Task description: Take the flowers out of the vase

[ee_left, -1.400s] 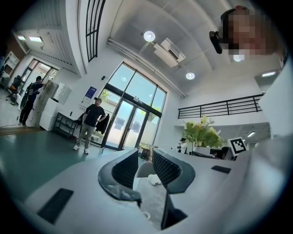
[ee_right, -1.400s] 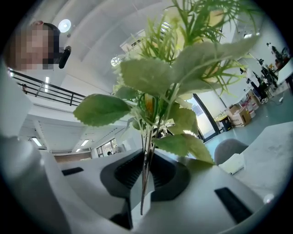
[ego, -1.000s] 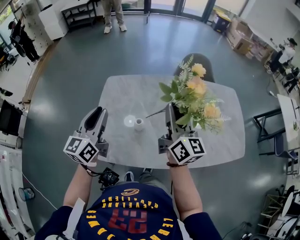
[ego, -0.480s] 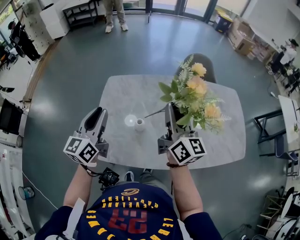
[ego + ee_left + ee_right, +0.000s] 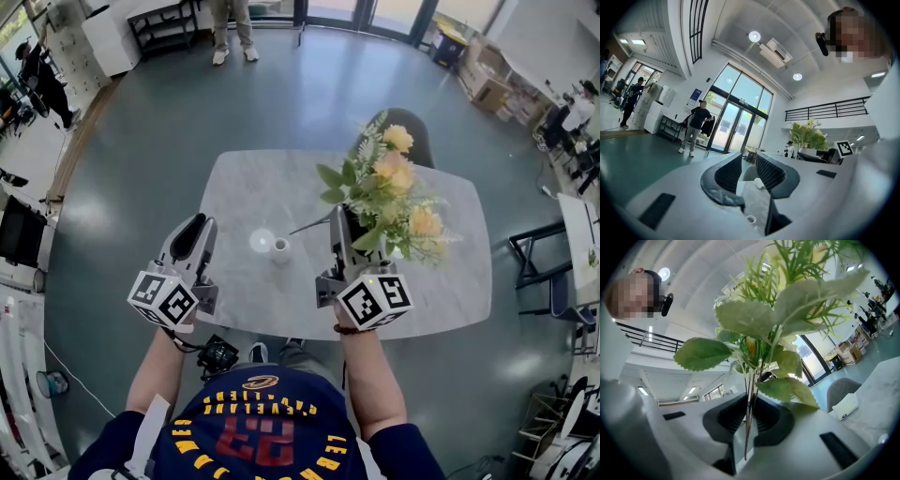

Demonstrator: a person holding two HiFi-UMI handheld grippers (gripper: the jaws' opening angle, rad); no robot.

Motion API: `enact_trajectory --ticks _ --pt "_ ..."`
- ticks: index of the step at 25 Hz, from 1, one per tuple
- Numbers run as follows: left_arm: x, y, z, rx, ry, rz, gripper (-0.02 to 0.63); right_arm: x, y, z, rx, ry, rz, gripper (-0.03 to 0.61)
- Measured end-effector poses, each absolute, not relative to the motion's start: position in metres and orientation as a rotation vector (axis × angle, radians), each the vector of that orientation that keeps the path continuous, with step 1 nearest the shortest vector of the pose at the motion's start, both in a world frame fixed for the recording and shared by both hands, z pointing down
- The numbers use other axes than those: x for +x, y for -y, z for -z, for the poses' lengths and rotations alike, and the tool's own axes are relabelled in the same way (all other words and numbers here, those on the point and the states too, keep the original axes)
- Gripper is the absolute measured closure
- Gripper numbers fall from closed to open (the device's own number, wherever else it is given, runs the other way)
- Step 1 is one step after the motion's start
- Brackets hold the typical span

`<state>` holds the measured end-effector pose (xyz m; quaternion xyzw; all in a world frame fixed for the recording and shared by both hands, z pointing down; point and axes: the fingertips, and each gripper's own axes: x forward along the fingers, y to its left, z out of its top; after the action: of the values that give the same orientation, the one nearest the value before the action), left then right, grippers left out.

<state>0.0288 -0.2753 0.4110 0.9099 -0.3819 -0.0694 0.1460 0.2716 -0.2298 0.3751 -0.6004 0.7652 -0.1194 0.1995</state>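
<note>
Flowers (image 5: 389, 199) in all views: overhead, far, close

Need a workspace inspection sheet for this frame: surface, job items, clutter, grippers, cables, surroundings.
Surface: pale marble table, rounded corners.
Job's things: small white vase upright, no stems in it; flowers out of it, held above the table.
Clutter: round white disc beside the vase; white box on the table.
Grippers: left gripper open, nothing between its jaws; right gripper shut on the flowers by their stems.
Cables: black cable from below the left gripper to a small black device.
Surroundings: grey chair behind the table; standing person near glass doors; cardboard boxes.
</note>
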Motion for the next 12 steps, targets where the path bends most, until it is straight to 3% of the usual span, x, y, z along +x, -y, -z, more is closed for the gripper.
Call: enact_trajectory --ticks 12 --pt "0.0299 0.2768 -0.4184 2.614 1.100 0.183 0.520 0.2725 0.2316 -0.3784 -1.675 -2.139 0.337 0.541"
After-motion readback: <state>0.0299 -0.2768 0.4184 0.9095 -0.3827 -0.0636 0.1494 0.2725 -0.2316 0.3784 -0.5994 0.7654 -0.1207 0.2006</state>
